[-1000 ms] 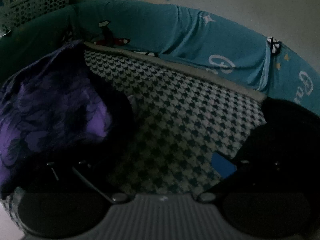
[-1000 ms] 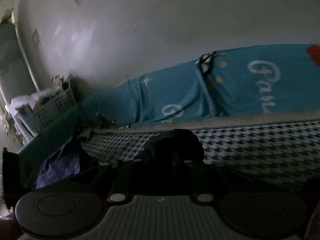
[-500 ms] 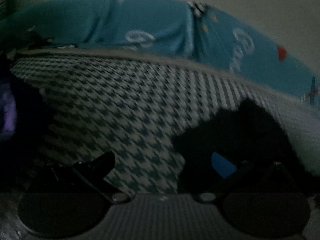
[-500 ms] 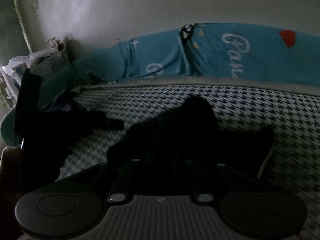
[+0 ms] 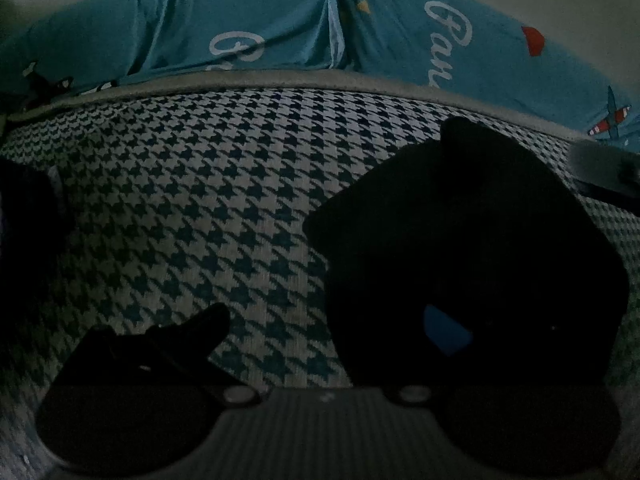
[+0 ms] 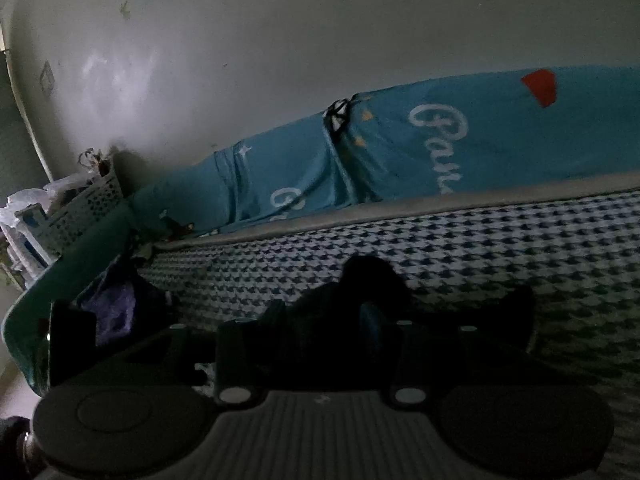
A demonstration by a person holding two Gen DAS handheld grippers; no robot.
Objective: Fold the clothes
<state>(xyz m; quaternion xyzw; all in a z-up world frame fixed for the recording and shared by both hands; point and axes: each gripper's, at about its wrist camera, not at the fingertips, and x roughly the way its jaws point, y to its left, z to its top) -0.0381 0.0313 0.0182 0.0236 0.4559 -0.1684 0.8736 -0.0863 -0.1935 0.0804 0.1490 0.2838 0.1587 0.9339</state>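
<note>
Laying out a dark garment [image 5: 460, 248] on the houndstooth bed cover [image 5: 208, 200] is my read of the step in hand.

Left to right:
- Far left edge of the bed: purple patterned cloth [image 6: 114, 304], bunched, next to a white lattice basket [image 6: 84, 208]. A second ago it filled the left of the left wrist view; now only a dark sliver is at that frame's edge, since the camera has swung right along the bed.
- Left gripper [image 5: 324, 322]: fingers spread. Left finger [image 5: 192, 328] sits over bare cover. The right one is lost against the black fabric; only its blue pad [image 5: 444, 330] shows. Can't tell if that pad touches the cloth. Nothing is pinched.
- Dark garment: right of the bed's middle, lying flat on the cover with one straight edge facing left. It was a small lump at frame right a second ago and now fills the right half of the left view.
- Right gripper [image 6: 320, 320]: jaws have just been opening, with black fabric between them. A half second ago they looked closed on it. Too dark to tell whether the pads still press.
- Back edge: blue printed sheet [image 5: 280, 32] along the wall, unchanged.

Meaning: the garment looks set down and is being let go, so the fold proper likely hasn't started.

Hard to see:
- Garment is pure black, with no seams, sleeves or collar readable, so type and orientation are unknown.
- Its right edge merges with the grey object [image 5: 600, 168] at frame right, probably the other gripper.
- The person is not in view.
</note>
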